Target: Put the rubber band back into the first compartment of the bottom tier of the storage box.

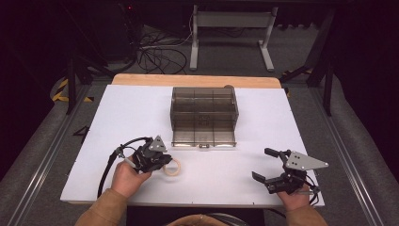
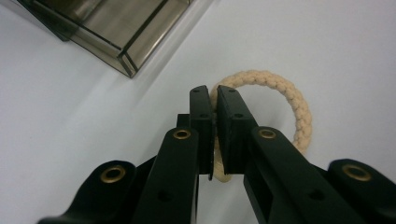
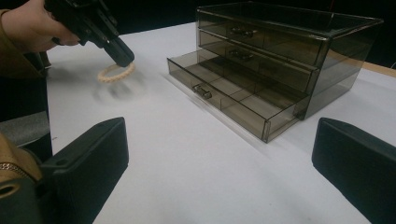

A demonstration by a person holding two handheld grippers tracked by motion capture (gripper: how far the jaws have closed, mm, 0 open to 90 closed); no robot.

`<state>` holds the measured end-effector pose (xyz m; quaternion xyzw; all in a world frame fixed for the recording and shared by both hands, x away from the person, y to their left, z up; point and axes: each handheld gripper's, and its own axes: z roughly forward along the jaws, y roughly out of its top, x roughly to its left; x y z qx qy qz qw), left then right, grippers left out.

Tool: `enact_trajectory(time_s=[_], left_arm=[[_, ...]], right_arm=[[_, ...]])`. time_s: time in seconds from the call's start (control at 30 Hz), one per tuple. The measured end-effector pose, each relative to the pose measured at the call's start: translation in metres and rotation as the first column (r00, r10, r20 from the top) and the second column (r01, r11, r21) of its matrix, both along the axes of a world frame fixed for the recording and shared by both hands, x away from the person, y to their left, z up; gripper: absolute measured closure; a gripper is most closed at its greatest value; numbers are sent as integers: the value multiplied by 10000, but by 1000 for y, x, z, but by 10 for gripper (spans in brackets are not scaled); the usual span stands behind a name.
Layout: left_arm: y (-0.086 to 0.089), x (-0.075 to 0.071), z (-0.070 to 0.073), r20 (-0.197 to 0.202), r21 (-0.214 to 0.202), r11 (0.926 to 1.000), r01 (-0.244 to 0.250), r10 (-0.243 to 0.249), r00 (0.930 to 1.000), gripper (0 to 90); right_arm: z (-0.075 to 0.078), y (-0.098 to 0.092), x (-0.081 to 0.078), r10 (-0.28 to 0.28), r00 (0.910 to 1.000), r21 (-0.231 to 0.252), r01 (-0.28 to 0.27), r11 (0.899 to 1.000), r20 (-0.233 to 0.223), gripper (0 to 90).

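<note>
A beige braided rope ring is at the front left of the white table. My left gripper is shut on its near side, and the jaws pinch the cord between their pads. In the right gripper view the ring hangs tilted from the left gripper, with a soft shadow on the table beneath. My right gripper rests at the front right, open, with nothing between its jaws.
A smoky clear drawer box stands mid-table, its bottom drawer pulled out toward me with divided compartments. A corner of the box lies just beyond the ring. A white sheet covers the table.
</note>
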<state>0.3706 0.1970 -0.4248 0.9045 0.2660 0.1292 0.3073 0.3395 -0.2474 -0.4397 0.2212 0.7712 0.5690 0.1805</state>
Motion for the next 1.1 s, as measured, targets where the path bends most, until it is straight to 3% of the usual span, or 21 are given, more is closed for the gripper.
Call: enact_trajectory(time_s=[0.2, 0.43, 0.8, 1.1], left_arm=[[6, -3, 7, 282, -625, 9980, -90, 108, 9995, 853], [12, -6, 14, 618, -1397, 9901, -164, 253, 9978, 853], [24, -10, 25, 1049, -2748, 9612, -236, 543, 9930, 853], [31, -11, 29, 1293, -3340, 9423, -225, 695, 9892, 852]], right_arm=[[0, 0, 0, 10, 10000, -12, -10, 10000, -1, 43], [0, 0, 1, -12, 10000, 26, 12, 10000, -10, 44], [-1, 0, 1, -18, 10000, 17, 18, 10000, -50, 43], [-1, 0, 1, -4, 10000, 3, 4, 10000, -26, 43]])
